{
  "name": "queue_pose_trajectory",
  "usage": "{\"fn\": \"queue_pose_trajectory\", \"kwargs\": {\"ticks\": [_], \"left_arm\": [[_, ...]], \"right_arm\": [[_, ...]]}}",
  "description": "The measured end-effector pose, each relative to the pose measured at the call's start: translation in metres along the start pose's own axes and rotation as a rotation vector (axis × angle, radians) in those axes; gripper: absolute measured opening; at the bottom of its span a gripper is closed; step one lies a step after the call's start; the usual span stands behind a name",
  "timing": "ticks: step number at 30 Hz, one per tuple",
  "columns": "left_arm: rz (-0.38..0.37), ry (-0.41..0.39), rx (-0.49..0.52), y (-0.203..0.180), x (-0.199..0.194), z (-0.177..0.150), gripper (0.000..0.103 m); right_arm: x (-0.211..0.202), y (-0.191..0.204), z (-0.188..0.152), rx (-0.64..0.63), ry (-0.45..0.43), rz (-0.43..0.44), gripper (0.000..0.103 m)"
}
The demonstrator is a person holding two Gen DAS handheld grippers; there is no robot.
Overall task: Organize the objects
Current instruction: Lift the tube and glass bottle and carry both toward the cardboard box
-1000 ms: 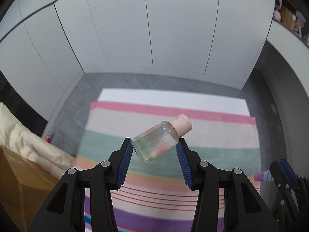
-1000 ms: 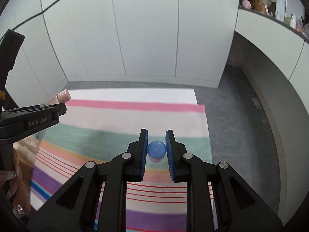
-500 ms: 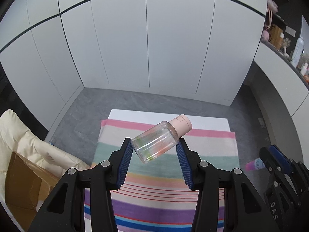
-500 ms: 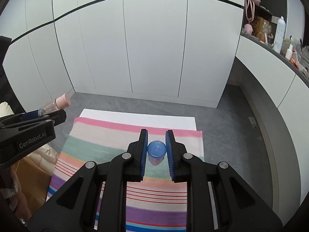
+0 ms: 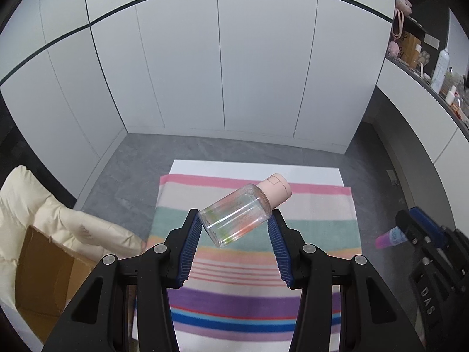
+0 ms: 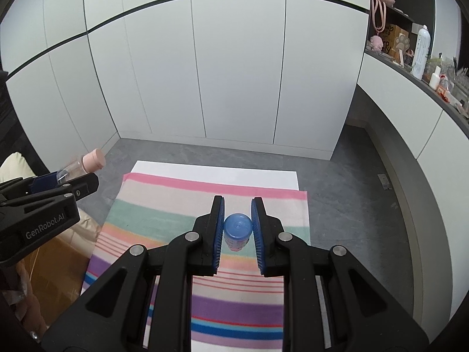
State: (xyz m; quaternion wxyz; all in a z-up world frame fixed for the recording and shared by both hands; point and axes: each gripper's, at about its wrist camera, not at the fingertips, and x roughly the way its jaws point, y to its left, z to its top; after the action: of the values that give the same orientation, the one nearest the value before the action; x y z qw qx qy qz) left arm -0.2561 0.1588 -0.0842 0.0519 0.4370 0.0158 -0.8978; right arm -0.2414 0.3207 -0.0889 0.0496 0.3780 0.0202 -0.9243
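Observation:
My left gripper (image 5: 234, 226) is shut on a clear plastic bottle (image 5: 237, 220) with a pink cap, held tilted with the cap up to the right, high above the striped cloth (image 5: 255, 264). My right gripper (image 6: 238, 228) is shut on a small bottle with a blue cap (image 6: 238, 230), cap toward the camera. The right gripper also shows at the right edge of the left wrist view (image 5: 410, 228), with the small bottle's pink end (image 5: 391, 239) sticking out. The left gripper and its clear bottle (image 6: 79, 168) show at the left of the right wrist view.
The striped cloth (image 6: 205, 234) lies on a white board on a grey floor. An open cardboard box (image 5: 44, 278) and a cream padded blanket (image 5: 44, 214) are at the left. White cabinet doors (image 5: 234, 73) stand behind. A shelf with bottles (image 6: 422, 55) runs along the right.
Both grippers have risen and pulled back, so the cloth looks smaller and farther below. Each still holds its bottle the same way.

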Motion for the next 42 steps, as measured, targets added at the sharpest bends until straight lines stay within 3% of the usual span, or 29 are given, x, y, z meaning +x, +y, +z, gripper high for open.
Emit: {"fn": "queue_pose_trajectory", "kwargs": {"ticks": [24,42], "left_arm": [[-0.034,0.016,0.046,0.052,-0.087,-0.112,0.048],[-0.009,0.040,-0.020,0.119,-0.084,-0.149,0.048]], "right_arm": [[-0.096,0.011,-0.096,-0.002,0.063,-0.011,0.020],[-0.095,0.052,-0.120,-0.043,0.116,0.004,0.020]]}}
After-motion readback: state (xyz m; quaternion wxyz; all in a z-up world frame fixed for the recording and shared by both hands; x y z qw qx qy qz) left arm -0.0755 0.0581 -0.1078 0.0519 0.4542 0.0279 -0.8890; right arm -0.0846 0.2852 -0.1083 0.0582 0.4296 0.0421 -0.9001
